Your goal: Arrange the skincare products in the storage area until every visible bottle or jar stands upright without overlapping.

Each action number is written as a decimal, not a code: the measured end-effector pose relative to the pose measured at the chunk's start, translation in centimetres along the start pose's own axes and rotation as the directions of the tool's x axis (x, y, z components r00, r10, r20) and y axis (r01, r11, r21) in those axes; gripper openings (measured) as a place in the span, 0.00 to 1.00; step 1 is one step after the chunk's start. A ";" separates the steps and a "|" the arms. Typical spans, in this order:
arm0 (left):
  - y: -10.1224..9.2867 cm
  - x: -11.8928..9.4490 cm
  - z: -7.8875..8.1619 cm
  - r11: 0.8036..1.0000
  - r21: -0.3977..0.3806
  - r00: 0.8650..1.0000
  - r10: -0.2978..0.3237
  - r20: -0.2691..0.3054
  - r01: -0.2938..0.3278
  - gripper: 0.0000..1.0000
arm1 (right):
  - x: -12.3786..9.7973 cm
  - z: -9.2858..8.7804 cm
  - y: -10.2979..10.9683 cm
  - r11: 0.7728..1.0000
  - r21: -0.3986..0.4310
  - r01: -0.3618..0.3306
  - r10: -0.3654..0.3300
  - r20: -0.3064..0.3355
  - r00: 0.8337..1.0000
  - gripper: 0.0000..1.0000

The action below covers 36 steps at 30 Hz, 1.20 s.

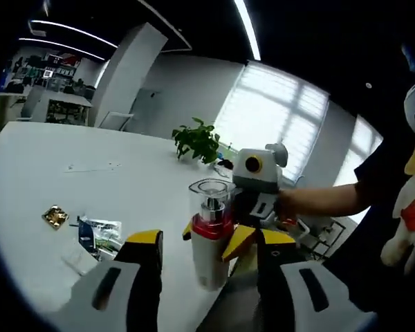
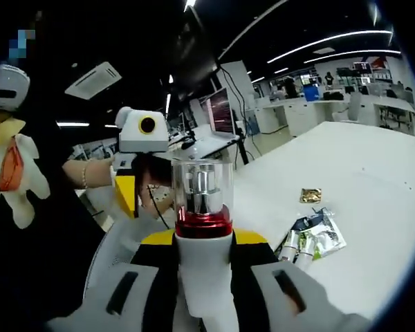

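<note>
In the left gripper view, the left claw (image 1: 197, 259) stands with its yellow-tipped jaws apart, and between them, a little beyond, is the pump bottle (image 1: 209, 235): white body, red collar, clear cap, upright over the white table (image 1: 90, 187). The right claw (image 1: 252, 238) reaches in from the right and appears to grip the bottle at its body, a person's hand (image 1: 290, 204) behind it. Whether the base rests on the table or hangs just above it I cannot tell. Left of the bottle lie some sachets (image 1: 97, 234) and a small gold packet (image 1: 55, 216), flat on the table; a potted plant (image 1: 197, 142) stands farther back. In the right gripper view, the right claw (image 2: 204, 259) is clamped on the pump bottle (image 2: 203, 228), jaws pressed to both sides of the white body just under the red collar. The left claw (image 2: 128, 190) hangs beyond it, apart. The sachets (image 2: 311, 238) and gold packet (image 2: 310, 196) lie to the right. The bottle looks rigid, smooth and fairly light, likely slippery; the clear cap seems the weak part and may pop off, so the body below the collar is the sound place to hold.
</note>
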<state>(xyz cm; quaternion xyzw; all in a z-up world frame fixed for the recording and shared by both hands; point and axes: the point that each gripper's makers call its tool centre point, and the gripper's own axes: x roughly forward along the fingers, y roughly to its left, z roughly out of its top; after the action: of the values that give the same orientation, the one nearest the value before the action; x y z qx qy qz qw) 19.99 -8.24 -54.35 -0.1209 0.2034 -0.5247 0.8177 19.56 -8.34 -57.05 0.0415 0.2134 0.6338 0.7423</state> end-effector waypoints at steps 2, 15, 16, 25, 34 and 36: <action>-0.3 0.4 0.2 1.000 0.000 1.000 -0.017 -0.005 0.017 0.44 | -0.2 0.2 0.4 1.000 0.002 -0.025 0.025 0.008 1.000 0.27; -3.2 2.3 0.1 0.991 0.068 0.992 -0.115 -0.057 0.119 0.27 | -0.5 0.0 3.0 0.987 0.010 -0.161 0.161 0.016 0.987 0.27; -3.6 2.6 0.1 0.988 0.073 0.990 -0.128 -0.063 0.133 0.26 | -0.6 -0.1 3.0 0.986 0.013 -0.164 0.164 0.016 0.986 0.27; -3.6 5.0 -0.1 0.988 0.117 0.992 -0.095 -0.087 0.105 0.24 | -1.8 -0.8 1.4 0.990 -0.060 -0.128 0.128 0.004 0.992 0.28; -2.7 8.4 -0.9 0.987 0.135 0.991 -0.073 -0.115 0.089 0.23 | -3.4 -2.3 -1.5 0.998 -0.057 -0.012 0.014 0.041 0.999 0.30; -2.3 9.0 -1.1 0.987 0.133 0.989 -0.073 -0.127 0.090 0.23 | -3.6 -2.6 -2.0 0.998 -0.053 0.018 -0.015 0.045 0.999 0.31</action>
<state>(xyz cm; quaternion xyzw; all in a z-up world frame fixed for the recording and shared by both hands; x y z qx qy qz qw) 20.88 -17.32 -56.26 -0.0401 0.2107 -0.5771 0.7880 20.09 -12.72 -59.17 0.0341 0.1804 0.6321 0.7529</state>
